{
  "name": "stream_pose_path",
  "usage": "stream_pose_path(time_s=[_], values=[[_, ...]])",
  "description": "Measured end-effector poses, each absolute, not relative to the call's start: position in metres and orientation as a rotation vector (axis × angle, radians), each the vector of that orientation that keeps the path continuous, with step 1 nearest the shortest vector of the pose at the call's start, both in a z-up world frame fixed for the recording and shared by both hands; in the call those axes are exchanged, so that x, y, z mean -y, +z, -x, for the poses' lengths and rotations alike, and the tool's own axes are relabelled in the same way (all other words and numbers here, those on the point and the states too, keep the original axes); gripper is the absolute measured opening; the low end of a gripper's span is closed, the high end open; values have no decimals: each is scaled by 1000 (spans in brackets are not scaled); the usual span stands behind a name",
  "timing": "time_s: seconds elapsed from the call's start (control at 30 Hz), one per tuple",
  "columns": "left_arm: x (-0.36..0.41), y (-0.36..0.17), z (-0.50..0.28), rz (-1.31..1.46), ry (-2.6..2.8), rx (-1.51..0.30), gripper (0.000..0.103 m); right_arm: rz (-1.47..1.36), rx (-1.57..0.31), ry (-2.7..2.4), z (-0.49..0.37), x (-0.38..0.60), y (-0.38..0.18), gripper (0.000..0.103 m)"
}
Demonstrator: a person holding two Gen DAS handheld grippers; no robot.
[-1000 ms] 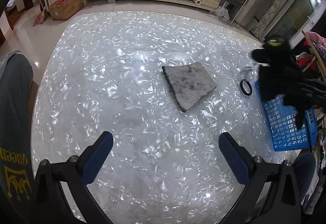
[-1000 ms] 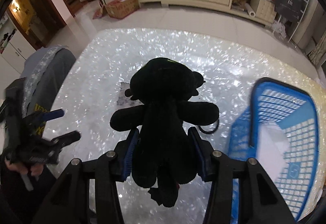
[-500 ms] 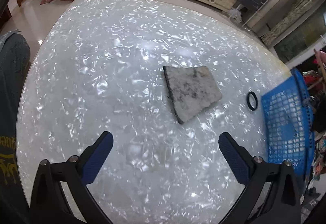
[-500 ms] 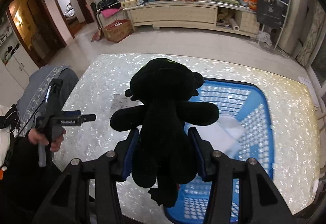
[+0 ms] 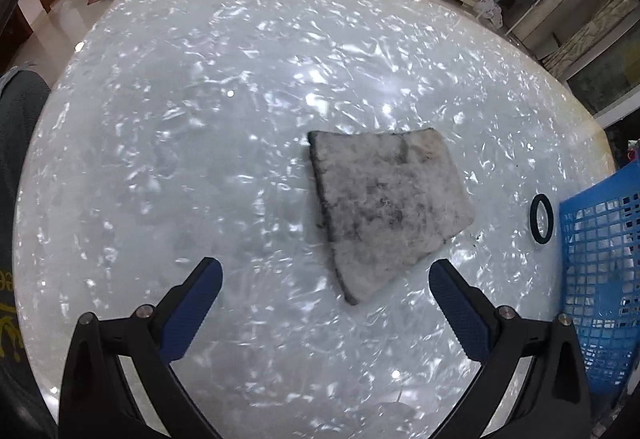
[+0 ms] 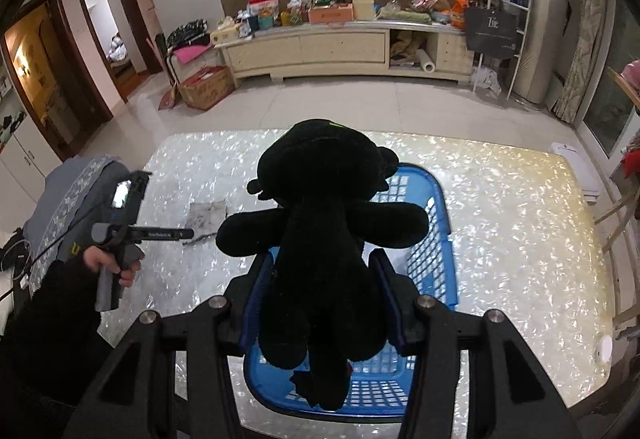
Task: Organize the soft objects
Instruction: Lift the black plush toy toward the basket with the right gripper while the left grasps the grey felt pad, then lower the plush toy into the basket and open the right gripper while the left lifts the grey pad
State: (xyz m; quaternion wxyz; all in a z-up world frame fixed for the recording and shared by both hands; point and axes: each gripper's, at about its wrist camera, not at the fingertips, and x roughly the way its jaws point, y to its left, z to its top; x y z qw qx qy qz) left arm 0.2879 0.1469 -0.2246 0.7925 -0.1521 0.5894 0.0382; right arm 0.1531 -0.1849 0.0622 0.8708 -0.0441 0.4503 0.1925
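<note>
Since the earlier frames the plush (image 6: 320, 259) has been carried from above the bare surface (image 6: 512, 223) to above the basket (image 6: 436, 259); the left tongs (image 5: 326, 279) have been brought closer to the pad (image 5: 388, 207), now seen larger.

Right tongs (image 6: 320, 303): closed partway on the plush's body, pads pressed into both sides, toy held upright over the basket, not yet released. Left tongs: spread wide, nothing between the fingers, aimed down at the surface with the pad just ahead of the tips.

Progress: judged roughly mid-task. Something white is seen inside the basket already, identity unclear. Plush is about to be dropped in. Grey, stained pad is left lying flat on the surface, apart from the basket. A black ring (image 5: 542, 217) lies between pad and basket; whether it counts as soft cannot be told.

Writing: "Zoe"-like lettering on a dark bag (image 6: 494, 27) at the back, read uncertainly. Small white print on the left tongs' side in the right view, too small to read. Yellow letters on a dark sleeve (image 5: 12, 319), partly cut off.
</note>
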Motion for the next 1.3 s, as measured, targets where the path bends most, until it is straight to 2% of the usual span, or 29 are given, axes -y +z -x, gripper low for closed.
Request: stream_pose_path(time_s=[0.2,0.4,0.47,0.53,0.57,0.6,0.73,0.9,1.3], values=[[-128,-227,-300,237,89,-1261,101,52,-914,391,-149,199,65,47],[-112,-231,-307,130,139,-1270,91,29,-909,391,-149,204,62,47],[-113,-228,-308,137,146,-1258,81,20,-907,390,-148,203,62,47],[-113,-223,-309,140,144,-1248,57,15,-904,392,-146,205,61,47],[-112,-222,-311,137,137,-1242,49,11,-905,392,-145,205,61,47],[-111,-220,-312,137,131,-1238,34,7,-906,391,-145,205,61,47],[-107,-215,-317,130,95,-1228,15,-1,-910,389,-145,208,58,47],[-112,-214,-316,183,62,-1210,8,5,-897,381,-143,207,64,47],[-117,-189,-265,203,5,-1157,8,77,-893,339,-158,201,54,47]])
